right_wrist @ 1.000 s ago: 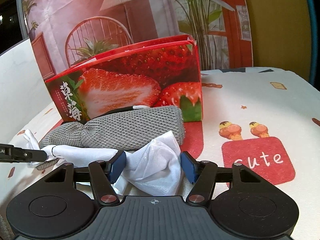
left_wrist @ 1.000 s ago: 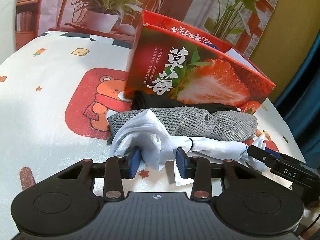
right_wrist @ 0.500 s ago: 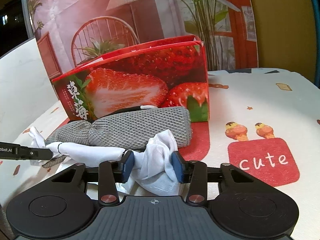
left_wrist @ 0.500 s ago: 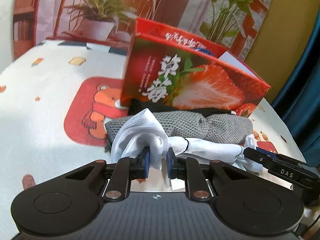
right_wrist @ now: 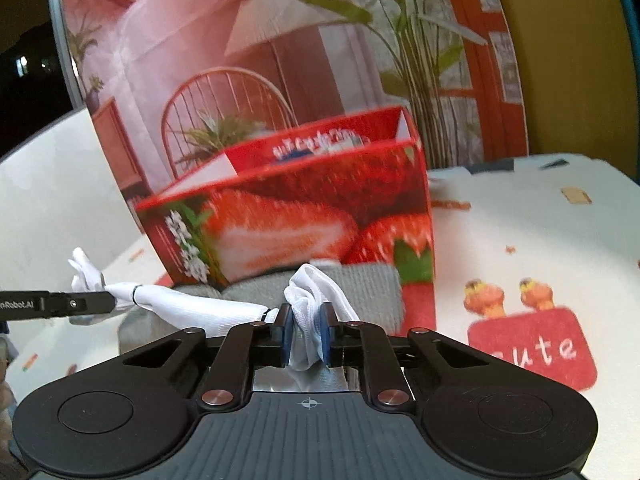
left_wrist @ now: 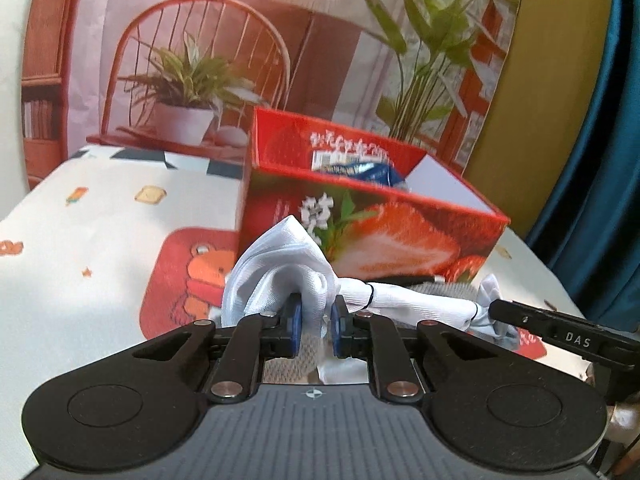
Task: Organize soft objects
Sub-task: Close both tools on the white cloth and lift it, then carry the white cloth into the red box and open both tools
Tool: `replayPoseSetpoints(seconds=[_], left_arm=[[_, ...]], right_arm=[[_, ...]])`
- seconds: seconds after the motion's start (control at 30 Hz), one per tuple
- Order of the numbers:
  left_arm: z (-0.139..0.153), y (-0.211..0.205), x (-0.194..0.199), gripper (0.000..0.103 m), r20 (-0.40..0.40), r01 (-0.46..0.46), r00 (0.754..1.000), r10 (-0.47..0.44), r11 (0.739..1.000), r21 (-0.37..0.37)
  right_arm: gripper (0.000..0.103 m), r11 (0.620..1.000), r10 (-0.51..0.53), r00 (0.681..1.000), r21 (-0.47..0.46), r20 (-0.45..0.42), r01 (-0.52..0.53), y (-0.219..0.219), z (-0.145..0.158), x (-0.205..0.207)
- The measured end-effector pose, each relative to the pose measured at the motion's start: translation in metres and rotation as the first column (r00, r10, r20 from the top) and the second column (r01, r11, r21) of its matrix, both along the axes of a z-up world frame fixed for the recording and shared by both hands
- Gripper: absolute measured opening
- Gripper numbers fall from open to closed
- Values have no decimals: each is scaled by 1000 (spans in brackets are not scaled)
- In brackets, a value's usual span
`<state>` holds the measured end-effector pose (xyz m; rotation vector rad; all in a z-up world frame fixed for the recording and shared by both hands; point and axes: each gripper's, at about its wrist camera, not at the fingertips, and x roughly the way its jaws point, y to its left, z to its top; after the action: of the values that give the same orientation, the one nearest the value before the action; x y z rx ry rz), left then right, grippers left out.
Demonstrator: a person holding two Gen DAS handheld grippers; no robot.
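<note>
Your desk (left_wrist: 100,248) wears a cream cloth w/ cartoon prints: a bear patch at centre-left of the left view, a red "cute" patch (right_wrist: 532,354) at lower right of the right view. Behind it hangs a printed backdrop (left_wrist: 320,40) w/ chair, lamp & plants; blue curtain (left_wrist: 600,120) along the right edge.

The strawberry box (left_wrist: 400,240) sits mid-frame, open-topped. Something blue & white lies inside; can't tell what. The grey knit cloth (right_wrist: 368,288) in front of the box is mostly hidden behind fabric & fingers. Both views are motion-blurred.

Your left hand-held gripper (left_wrist: 314,326) is clamped on one bunched end of the white cloth (left_wrist: 280,272), low centre of its frame. Your right hand-held gripper (right_wrist: 305,334) has just been closing & now pinches the other end. The cloth is stretched between them, in front of the box, over the grey knit. Both tools are angled a bit downward.
</note>
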<state>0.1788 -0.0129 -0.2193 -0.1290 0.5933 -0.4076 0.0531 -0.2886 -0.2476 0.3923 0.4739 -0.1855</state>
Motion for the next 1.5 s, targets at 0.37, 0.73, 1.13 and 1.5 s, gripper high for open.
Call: replayPoseSetpoints(seconds=[0.37, 0.73, 1.13, 1.5], left_arm=[[61, -13, 28, 16, 129, 33, 991, -36, 999, 30], [61, -45, 111, 16, -32, 128, 992, -126, 986, 107], [32, -51, 172, 16, -261, 150, 956, -134, 988, 42], [38, -56, 163, 55, -178, 177, 971, -160, 980, 86]], right_arm=[[12, 997, 31, 993, -71, 113, -23, -24, 72, 36], [10, 984, 26, 999, -176, 46, -17, -69, 90, 97], [6, 989, 37, 999, -139, -29, -40, -85, 64, 120], [11, 995, 26, 1000, -100, -14, -27, -76, 57, 112]])
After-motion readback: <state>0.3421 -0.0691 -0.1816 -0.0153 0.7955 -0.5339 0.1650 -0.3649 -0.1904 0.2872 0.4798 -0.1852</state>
